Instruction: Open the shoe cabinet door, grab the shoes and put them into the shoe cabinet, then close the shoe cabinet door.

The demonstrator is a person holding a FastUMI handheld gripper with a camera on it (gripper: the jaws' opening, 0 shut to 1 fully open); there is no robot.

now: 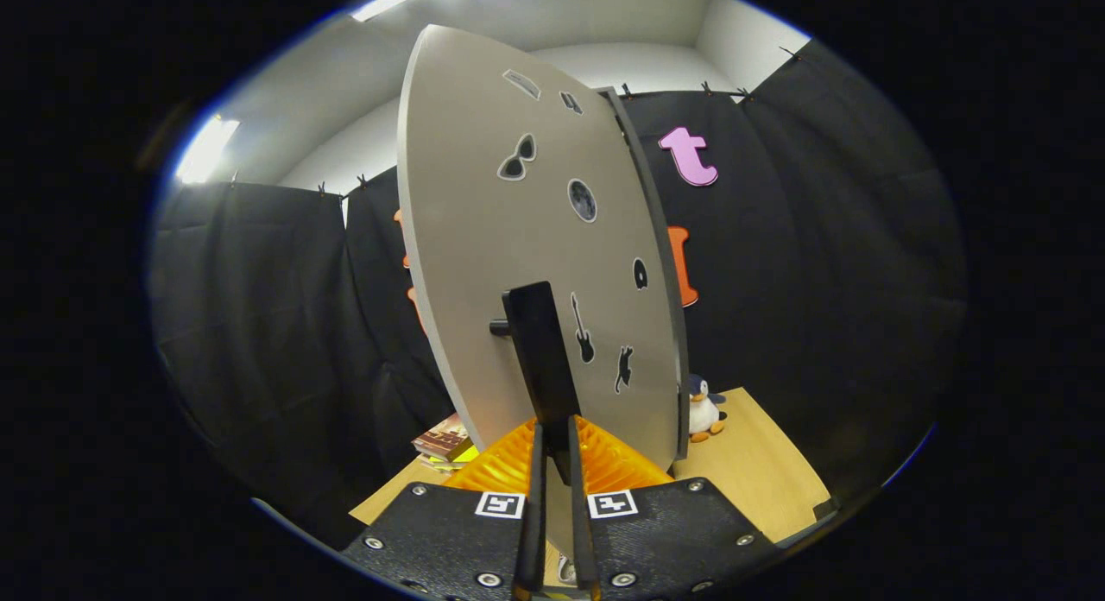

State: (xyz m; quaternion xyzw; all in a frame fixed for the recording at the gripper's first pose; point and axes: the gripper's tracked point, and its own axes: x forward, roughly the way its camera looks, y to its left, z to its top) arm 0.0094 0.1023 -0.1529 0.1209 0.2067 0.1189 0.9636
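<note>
The grey shoe cabinet door (pixel 509 230), dotted with small black stickers, stands right in front of me and swung at an angle. Its long black bar handle (pixel 539 359) runs down between my fingers. My gripper (pixel 553 433) is shut on the lower end of that handle, both fingers pressing its sides. The dark edge of the cabinet body (pixel 665 264) shows just behind the door on the right. No shoe is clearly visible; a small bit of something white peeks out below the fingers.
A penguin plush toy (pixel 704 408) stands on the wooden tabletop (pixel 760 471) right of the door. A stack of books (pixel 445 441) lies to the left of the door's foot. Black cloth walls close in all around.
</note>
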